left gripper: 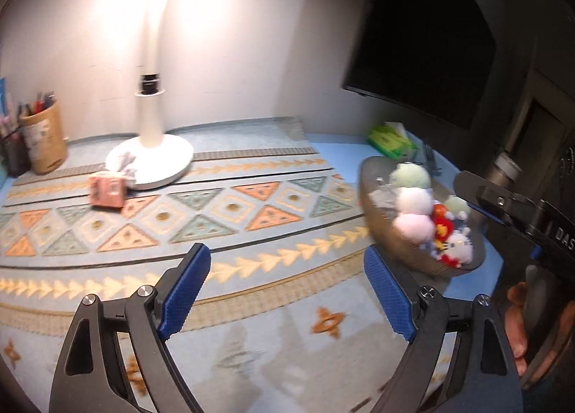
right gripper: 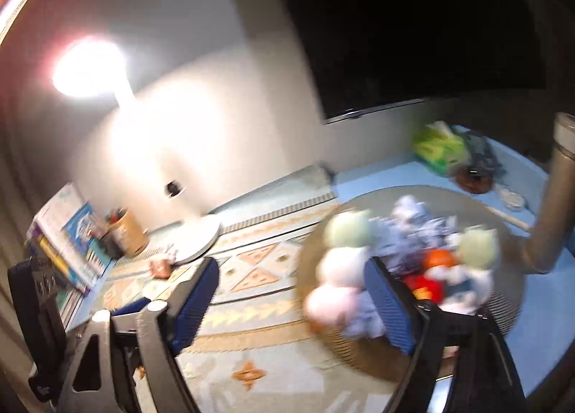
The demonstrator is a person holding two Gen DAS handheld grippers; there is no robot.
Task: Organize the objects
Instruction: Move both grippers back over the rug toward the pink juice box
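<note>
A shallow woven basket (left gripper: 402, 244) sits at the right of the patterned mat and holds several small plush toys (left gripper: 413, 199): green, white, pink and red ones. My left gripper (left gripper: 287, 292) is open over the mat, left of the basket, with nothing between its blue pads. My right gripper (right gripper: 293, 305) is open too. Its right finger (right gripper: 390, 305) is in front of the basket (right gripper: 359, 352) and the plush toys (right gripper: 345, 230); whether it touches them is unclear. A small pink box (left gripper: 107, 192) lies by the lamp base.
A white lamp (left gripper: 151, 158) stands at the back of the mat, with a pen cup (left gripper: 45, 140) to its left and books (right gripper: 68, 233) beyond. A green tissue pack (left gripper: 391, 138) and a dark monitor (left gripper: 424, 36) are back right. A metal flask (right gripper: 553, 197) stands right of the basket.
</note>
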